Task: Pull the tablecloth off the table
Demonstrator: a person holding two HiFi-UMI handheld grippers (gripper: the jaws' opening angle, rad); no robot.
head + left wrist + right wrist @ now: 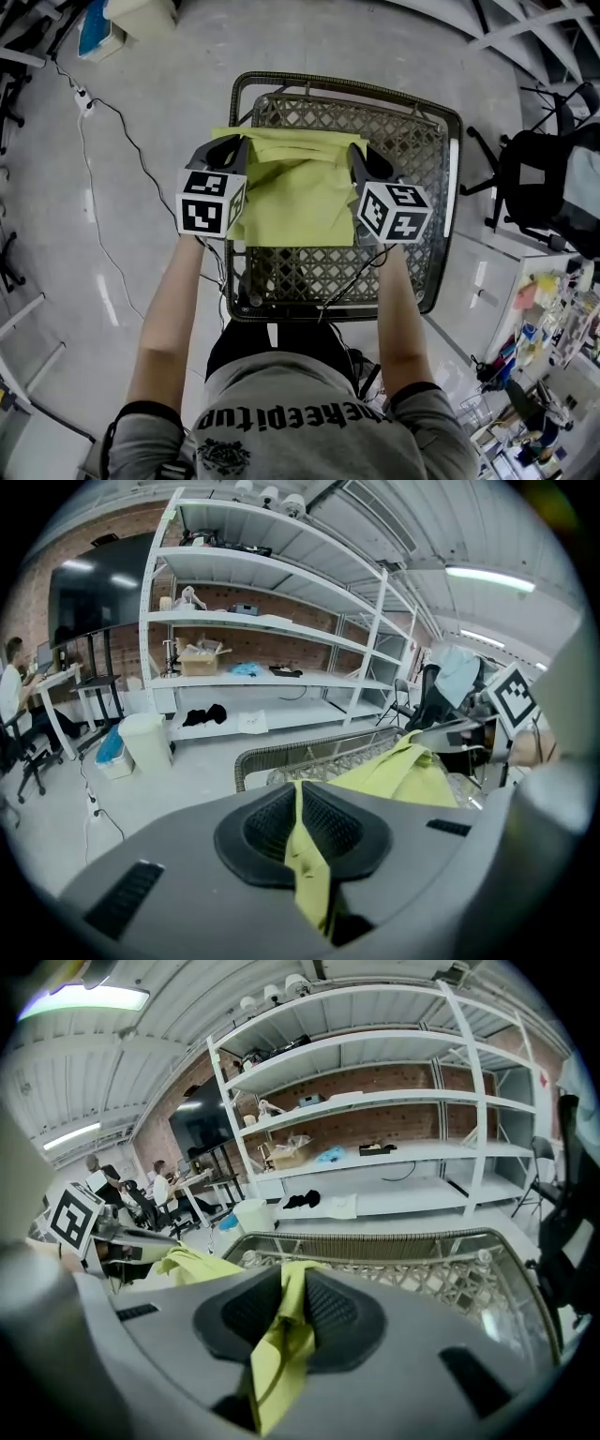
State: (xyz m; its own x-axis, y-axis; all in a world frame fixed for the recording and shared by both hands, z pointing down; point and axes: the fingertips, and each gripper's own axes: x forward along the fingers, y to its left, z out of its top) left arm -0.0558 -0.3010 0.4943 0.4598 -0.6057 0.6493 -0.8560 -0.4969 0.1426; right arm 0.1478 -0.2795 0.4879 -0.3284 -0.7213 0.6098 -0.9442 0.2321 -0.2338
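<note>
Both the left gripper (229,150) and right gripper (360,156) clench the folded tablecloth (295,192) in their fingers (264,832); lower it evenly into the basket (309,272).

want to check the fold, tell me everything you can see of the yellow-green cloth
The yellow-green cloth is plain, thin, soft-looking fabric, folded in layers with creases near its far edge. It spreads roughly flat between the left hand-held gripper and the right hand-held gripper, each shut on a side edge with fabric bunched between its pads. It is above the woven table; whether it rests on it is unclear.
</note>
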